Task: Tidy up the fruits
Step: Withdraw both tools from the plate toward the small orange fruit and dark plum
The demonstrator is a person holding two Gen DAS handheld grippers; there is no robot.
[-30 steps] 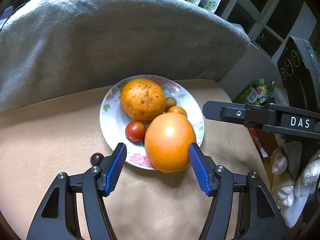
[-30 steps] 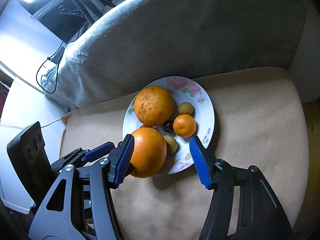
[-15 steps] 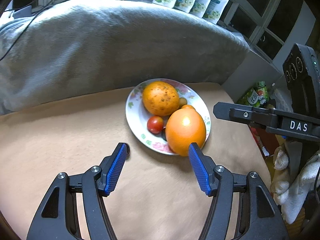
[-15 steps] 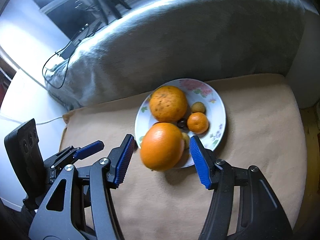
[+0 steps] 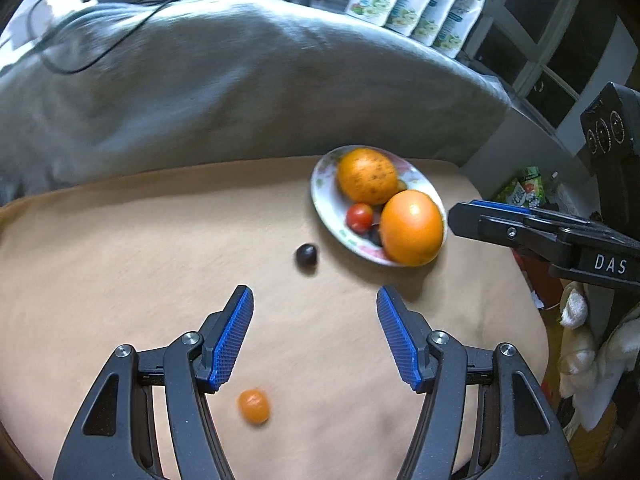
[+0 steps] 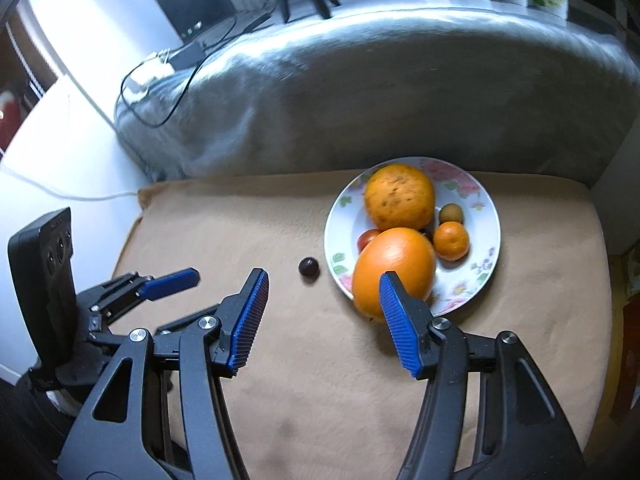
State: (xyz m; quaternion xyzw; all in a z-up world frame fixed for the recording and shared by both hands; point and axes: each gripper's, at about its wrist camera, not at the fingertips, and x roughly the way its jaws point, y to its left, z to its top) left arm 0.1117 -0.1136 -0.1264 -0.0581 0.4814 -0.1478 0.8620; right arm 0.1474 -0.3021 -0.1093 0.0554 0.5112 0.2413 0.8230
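Left tongs (image 5: pixel 315 332) are held open above the tan-covered table (image 5: pixel 120 280), nothing between the blue pads. Right tongs (image 6: pixel 322 320) are likewise open and empty; "DAS" is read in white on their black body in the left wrist view. A floral plate (image 6: pixel 486 216) carries a speckled orange (image 6: pixel 399 196), a smooth large orange (image 6: pixel 394 268), a red tomato (image 5: pixel 359 217), a mandarin (image 6: pixel 451 241) and a small greenish fruit (image 6: pixel 451 213). A dark round fruit (image 5: pixel 306 255) lies just beside the plate. A small orange fruit (image 5: pixel 254 406) lies well apart. Pouch lettering (image 5: pixel 416 0) is too small to read.
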